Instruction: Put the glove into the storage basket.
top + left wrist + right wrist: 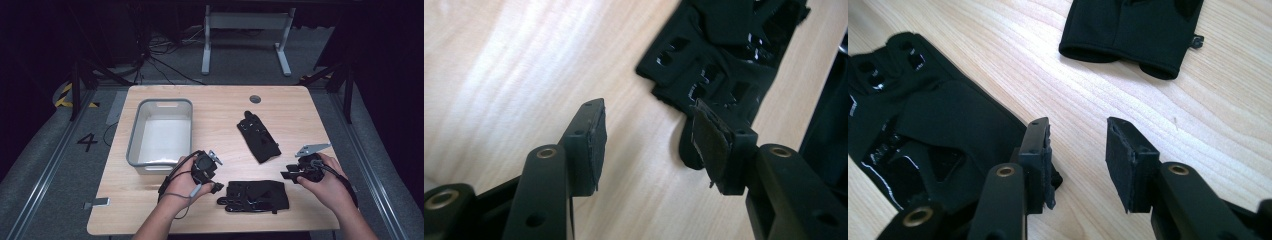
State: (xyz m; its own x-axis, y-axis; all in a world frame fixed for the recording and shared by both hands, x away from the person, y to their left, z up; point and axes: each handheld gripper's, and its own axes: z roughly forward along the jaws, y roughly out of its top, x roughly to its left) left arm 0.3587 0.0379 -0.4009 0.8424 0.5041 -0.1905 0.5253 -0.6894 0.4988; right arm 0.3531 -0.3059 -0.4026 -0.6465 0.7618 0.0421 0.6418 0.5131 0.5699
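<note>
Both grippers (216, 187) (286, 175) gape empty beside the near glove (257, 195) — closing off-centre could merely bunch its edge.

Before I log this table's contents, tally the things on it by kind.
Black gloves: 2, near glove, far glove
Grey bins: 1, bin
Handheld grippers: 2, left gripper, right gripper
Total: 5

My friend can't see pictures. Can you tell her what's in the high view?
Two hands hold grippers over a wooden table, one at each end of a black glove lying near its front edge. A second black glove lies farther back, and a grey bin stands on the left.
</note>
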